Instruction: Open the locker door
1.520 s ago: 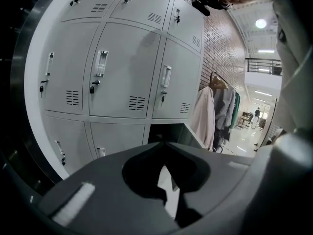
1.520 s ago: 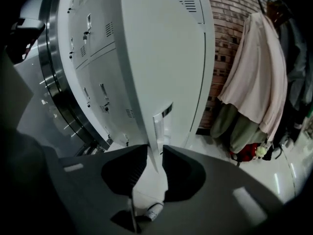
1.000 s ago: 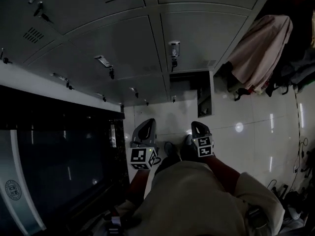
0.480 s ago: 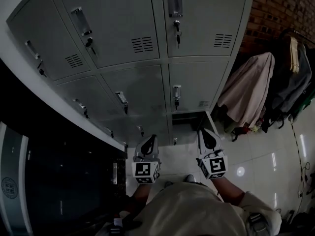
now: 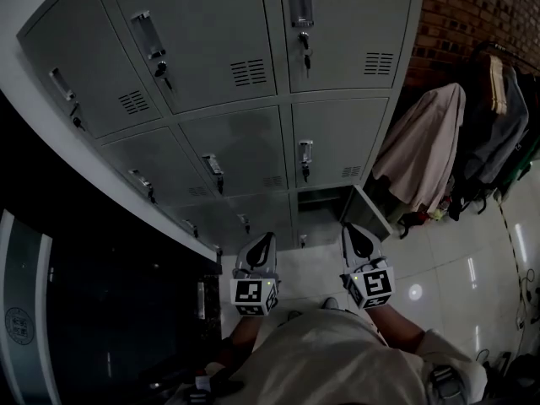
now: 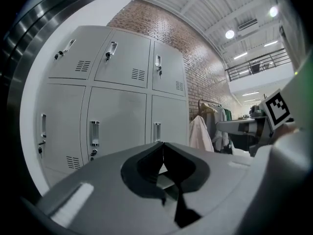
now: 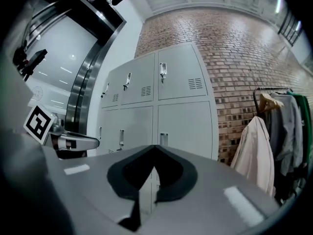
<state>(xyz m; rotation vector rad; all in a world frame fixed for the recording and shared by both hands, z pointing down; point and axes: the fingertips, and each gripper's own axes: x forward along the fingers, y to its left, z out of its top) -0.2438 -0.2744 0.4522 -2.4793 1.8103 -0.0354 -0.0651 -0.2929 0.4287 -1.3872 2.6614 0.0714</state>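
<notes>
A bank of grey lockers (image 5: 253,83) stands in front of me, each door with a small handle and a key. The bottom right locker (image 5: 321,202) stands open, its door (image 5: 369,213) swung out to the right. The other doors are closed, among them the middle right door (image 5: 337,137) with its handle (image 5: 305,152). My left gripper (image 5: 265,240) and right gripper (image 5: 353,229) are held side by side, pointing at the lockers and well short of them. Both are shut with nothing between the jaws, as the left gripper view (image 6: 162,144) and right gripper view (image 7: 155,147) show.
A rack of hanging clothes (image 5: 426,146) stands against the brick wall (image 5: 472,7) to the right of the lockers. A dark glass and metal structure (image 5: 101,310) runs along the left. Glossy floor tiles (image 5: 439,260) lie below.
Both grippers have come up from near the floor to point at the lockers. The head view has tilted up, so the upper rows of doors now show.
</notes>
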